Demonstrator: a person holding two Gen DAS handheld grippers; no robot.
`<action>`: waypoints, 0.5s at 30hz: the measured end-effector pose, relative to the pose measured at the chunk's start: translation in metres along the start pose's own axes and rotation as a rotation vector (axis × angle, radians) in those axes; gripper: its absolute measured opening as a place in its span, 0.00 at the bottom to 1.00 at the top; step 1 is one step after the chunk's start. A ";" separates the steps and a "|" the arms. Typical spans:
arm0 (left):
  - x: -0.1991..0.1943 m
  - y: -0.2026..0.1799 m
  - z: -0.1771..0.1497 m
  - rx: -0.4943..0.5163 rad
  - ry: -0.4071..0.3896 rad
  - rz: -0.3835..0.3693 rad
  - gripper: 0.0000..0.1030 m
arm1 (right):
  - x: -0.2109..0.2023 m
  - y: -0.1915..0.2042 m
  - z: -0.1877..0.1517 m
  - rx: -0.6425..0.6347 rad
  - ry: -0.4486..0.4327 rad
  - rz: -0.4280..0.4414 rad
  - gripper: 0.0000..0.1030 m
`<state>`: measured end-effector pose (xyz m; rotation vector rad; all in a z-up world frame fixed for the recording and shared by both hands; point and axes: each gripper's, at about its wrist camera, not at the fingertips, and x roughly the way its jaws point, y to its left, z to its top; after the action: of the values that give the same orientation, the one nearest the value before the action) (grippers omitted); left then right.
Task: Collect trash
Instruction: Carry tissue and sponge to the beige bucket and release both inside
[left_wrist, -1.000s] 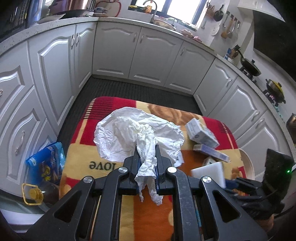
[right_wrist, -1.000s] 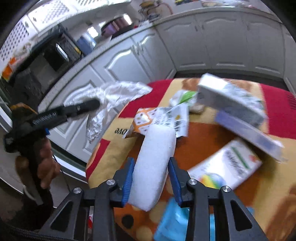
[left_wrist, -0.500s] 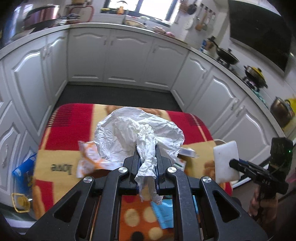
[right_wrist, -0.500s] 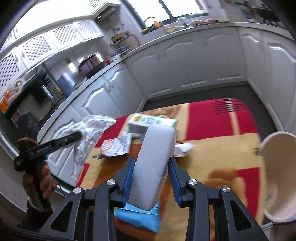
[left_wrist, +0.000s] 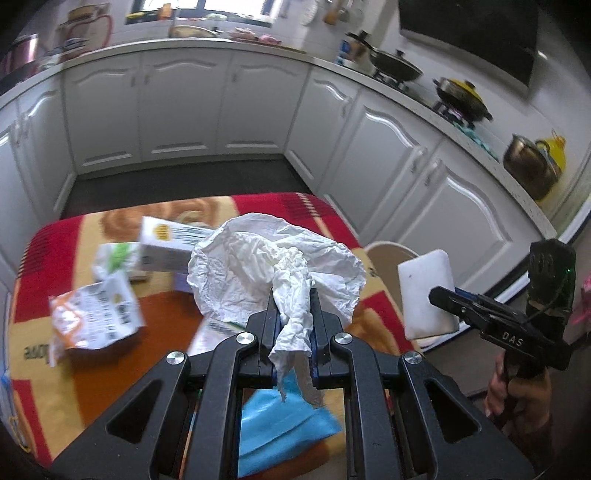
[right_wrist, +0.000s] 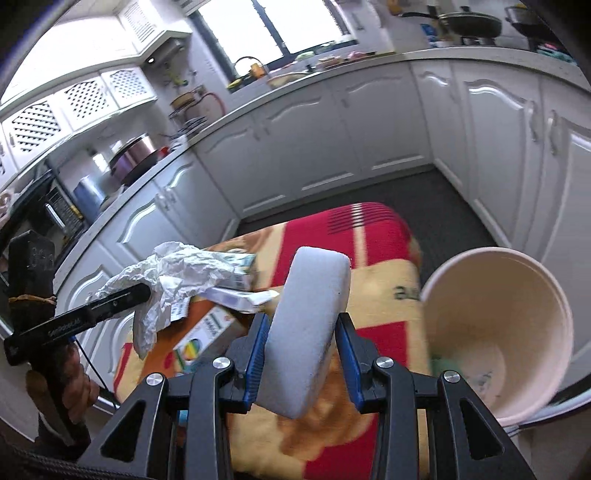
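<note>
My left gripper (left_wrist: 293, 295) is shut on a crumpled white tissue (left_wrist: 273, 269), held above the red and orange cloth-covered table (left_wrist: 325, 210). It also shows in the right wrist view (right_wrist: 140, 293) with the tissue (right_wrist: 177, 271). My right gripper (right_wrist: 301, 328) is shut on a white foam block (right_wrist: 306, 332), held above the table's right side, left of a cream bin (right_wrist: 498, 350). The block (left_wrist: 426, 291) and bin rim (left_wrist: 388, 247) show in the left wrist view.
Cartons and wrappers lie on the table: a white box (left_wrist: 170, 243), an orange and white packet (left_wrist: 92, 317), a blue wrapper (left_wrist: 284, 432). White kitchen cabinets (left_wrist: 184, 110) ring the table, with dark floor (left_wrist: 177, 184) between. Pots stand on the counter (left_wrist: 458, 99).
Both grippers have swung to the right with their loads. The cream bin has come closer and larger in the right wrist view, and the foam block now sits beside its rim.
</note>
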<state>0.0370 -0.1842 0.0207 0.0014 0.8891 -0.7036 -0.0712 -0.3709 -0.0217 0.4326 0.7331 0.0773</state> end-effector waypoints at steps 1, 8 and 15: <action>0.005 -0.007 0.000 0.009 0.007 -0.006 0.09 | -0.002 -0.006 0.000 0.007 -0.003 -0.015 0.35; 0.044 -0.058 0.000 0.083 0.050 -0.037 0.09 | -0.016 -0.047 -0.003 0.054 -0.015 -0.098 0.35; 0.086 -0.101 0.004 0.130 0.108 -0.058 0.09 | -0.022 -0.088 -0.008 0.099 -0.009 -0.179 0.35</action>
<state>0.0192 -0.3116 -0.0095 0.1310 0.9484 -0.8206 -0.1004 -0.4532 -0.0494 0.4596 0.7656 -0.1297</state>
